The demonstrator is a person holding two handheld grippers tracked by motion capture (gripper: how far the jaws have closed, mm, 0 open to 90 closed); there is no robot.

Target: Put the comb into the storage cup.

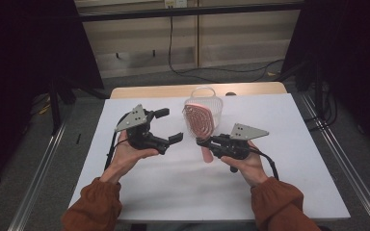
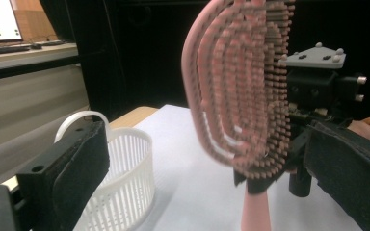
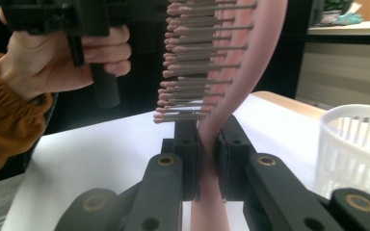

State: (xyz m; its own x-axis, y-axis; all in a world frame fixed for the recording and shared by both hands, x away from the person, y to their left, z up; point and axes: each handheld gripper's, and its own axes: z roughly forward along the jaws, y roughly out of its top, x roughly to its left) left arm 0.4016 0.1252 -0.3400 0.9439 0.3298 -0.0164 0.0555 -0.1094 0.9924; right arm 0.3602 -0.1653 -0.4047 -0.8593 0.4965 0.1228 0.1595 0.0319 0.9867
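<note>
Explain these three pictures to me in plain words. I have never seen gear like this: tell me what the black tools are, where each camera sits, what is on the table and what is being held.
A person in orange sleeves holds a hand-operated two-jaw gripper in each hand. The high view looks down on the white table from above the person. The other two pictures come from cameras riding on the grippers, looking along their black jaws.

The right gripper is shut on the neck of a pink hairbrush, just above its handle, holding it upright; the right gripper view shows the jaws pinching it. The left gripper is open and holds nothing; its view faces the brush's bristles.

A white slotted basket stands on the table behind the brush.
</note>
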